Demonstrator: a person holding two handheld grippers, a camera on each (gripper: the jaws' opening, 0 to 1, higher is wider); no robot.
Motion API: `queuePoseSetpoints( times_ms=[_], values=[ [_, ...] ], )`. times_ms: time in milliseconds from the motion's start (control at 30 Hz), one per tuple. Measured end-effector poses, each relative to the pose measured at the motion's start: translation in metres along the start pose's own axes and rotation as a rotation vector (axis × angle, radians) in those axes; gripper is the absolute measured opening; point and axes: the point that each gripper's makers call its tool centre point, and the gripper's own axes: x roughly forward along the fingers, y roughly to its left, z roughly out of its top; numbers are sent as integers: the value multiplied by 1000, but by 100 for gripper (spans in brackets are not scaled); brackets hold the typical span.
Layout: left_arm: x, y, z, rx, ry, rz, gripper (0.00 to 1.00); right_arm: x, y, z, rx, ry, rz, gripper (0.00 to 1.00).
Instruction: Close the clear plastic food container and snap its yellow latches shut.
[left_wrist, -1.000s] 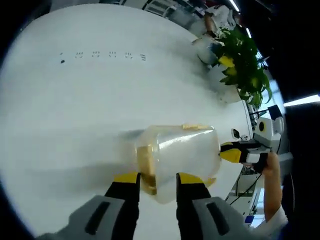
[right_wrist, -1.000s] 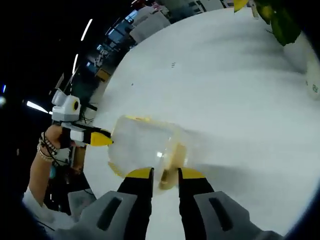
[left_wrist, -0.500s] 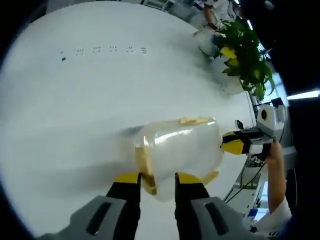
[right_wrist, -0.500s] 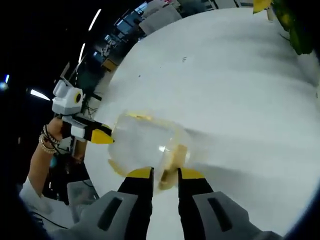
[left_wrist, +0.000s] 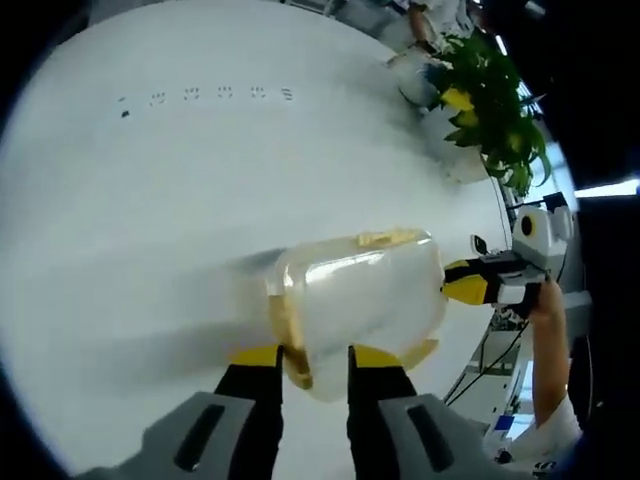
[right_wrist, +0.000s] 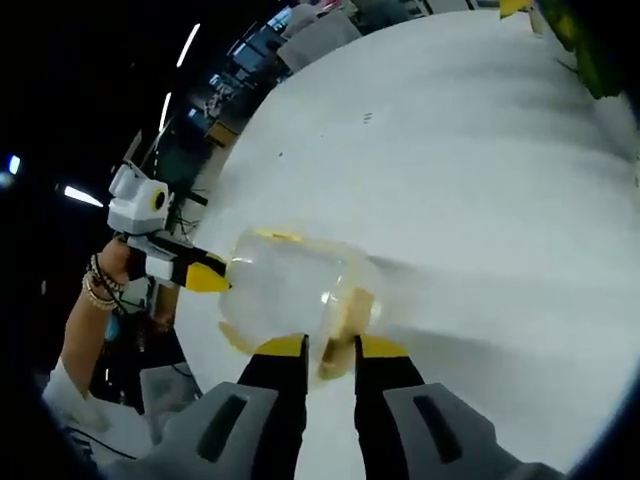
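Note:
The clear plastic container (left_wrist: 360, 298) lies on the white table with its lid on, and yellow latches show at its ends and sides. My left gripper (left_wrist: 312, 358) is at its near end, jaws narrowly apart with a yellow latch (left_wrist: 291, 338) pinched between them. Coming in from the right, the right gripper (left_wrist: 466, 287) touches the opposite end. In the right gripper view the same container (right_wrist: 290, 290) sits just ahead of my right gripper (right_wrist: 330, 347), whose jaws hold another yellow latch (right_wrist: 346, 322). The left gripper (right_wrist: 207, 279) meets the far end there, held by a hand.
The white table (left_wrist: 200, 200) stretches wide beyond the container, with small dark marks (left_wrist: 220, 94) far off. A green potted plant (left_wrist: 490, 110) stands at the far right edge. The table edge runs close behind the container (right_wrist: 195, 330), with dark room beyond.
Both views have shifted slightly with the hands. The container stays in the same place between the two grippers, and neither gripper's jaws have changed.

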Motion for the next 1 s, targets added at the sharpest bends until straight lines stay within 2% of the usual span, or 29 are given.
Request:
queuePoseSetpoints(
  times_ms=[333, 367, 400, 433, 567, 600, 700, 833, 900, 1000],
  values=[
    [1, 0, -1, -25, -3, 0, 14, 2, -9, 10, 58, 1, 16, 12],
    [-2, -13, 1, -94, -8, -76, 15, 4, -9, 11, 67, -9, 19, 12],
    [-6, 2, 1, -38, -7, -21, 15, 5, -9, 9, 66, -7, 24, 12],
    [-8, -7, -15, -42, -3, -24, 15, 6, -10, 9, 71, -10, 26, 12],
    [0, -3, -2, -28, 10, -13, 15, 8, -11, 9, 106, -21, 46, 11],
    [2, -1, -1, -29, 7, -7, 15, 13, -9, 8, 163, -33, 81, 10],
    [3, -1, 0, -33, -2, -22, 15, 14, -11, 4, 174, -34, 100, 11],
    [1, -1, 0, 2, -5, -23, 17, 14, -9, 8, 67, -25, 53, 13],
    [0, 2, -2, 0, -26, -38, 18, 13, -10, 11, 21, -21, 27, 14],
    [-2, 4, -1, -5, -111, -118, 17, 11, -6, 10, -20, -21, 21, 13]
  ],
)
